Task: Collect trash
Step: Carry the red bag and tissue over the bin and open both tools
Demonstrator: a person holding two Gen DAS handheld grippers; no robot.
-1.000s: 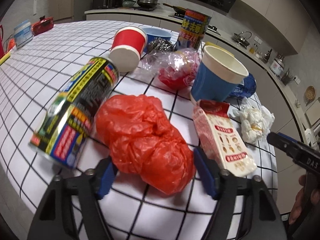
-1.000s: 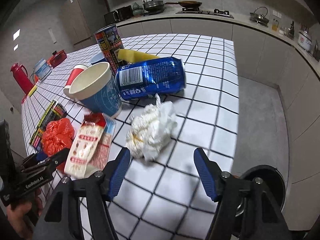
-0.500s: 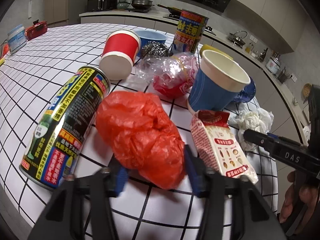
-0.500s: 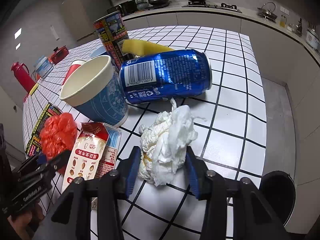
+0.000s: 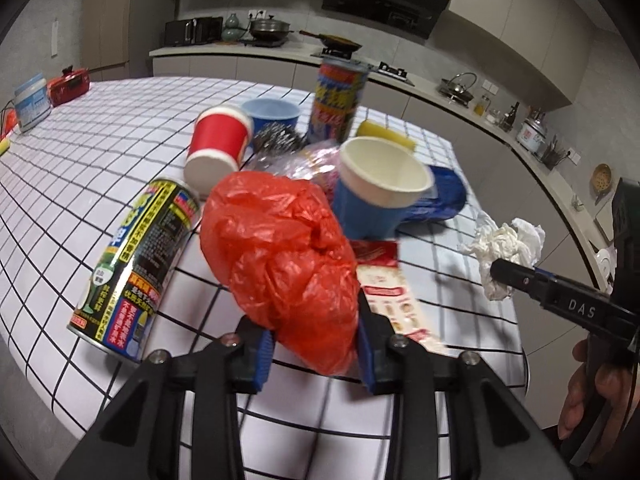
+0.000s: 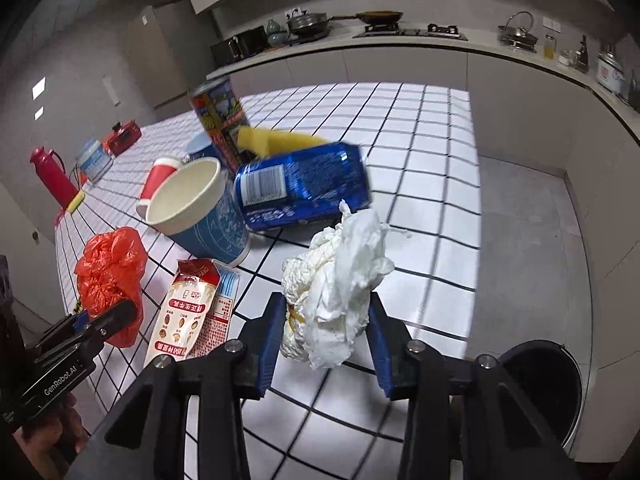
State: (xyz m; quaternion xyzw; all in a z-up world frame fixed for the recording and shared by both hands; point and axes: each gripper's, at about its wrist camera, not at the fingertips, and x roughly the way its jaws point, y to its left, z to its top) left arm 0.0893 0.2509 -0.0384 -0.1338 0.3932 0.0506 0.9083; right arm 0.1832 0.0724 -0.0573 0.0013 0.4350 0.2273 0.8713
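My left gripper (image 5: 316, 344) is shut on a crumpled red plastic bag (image 5: 280, 256) and holds it above the checked tablecloth (image 5: 100, 148). My right gripper (image 6: 326, 344) is shut on a wad of white tissue (image 6: 336, 284), lifted off the table; that wad also shows in the left wrist view (image 5: 506, 246). The red bag also shows in the right wrist view (image 6: 110, 268), held by the left gripper (image 6: 120, 314). A black trash bin (image 6: 538, 388) stands on the floor at lower right.
On the table lie a black-and-yellow can (image 5: 136, 272), a red cup (image 5: 218, 138), a blue paper cup (image 5: 378, 188), a blue can (image 6: 302, 186), a snack packet (image 6: 182, 316), an upright can (image 5: 338, 104), a yellow sponge (image 6: 276, 142) and a clear wrapper (image 5: 308, 160).
Both grippers closed on their trash, the left on the red bag and the right on the tissue, and lifted them off the table.
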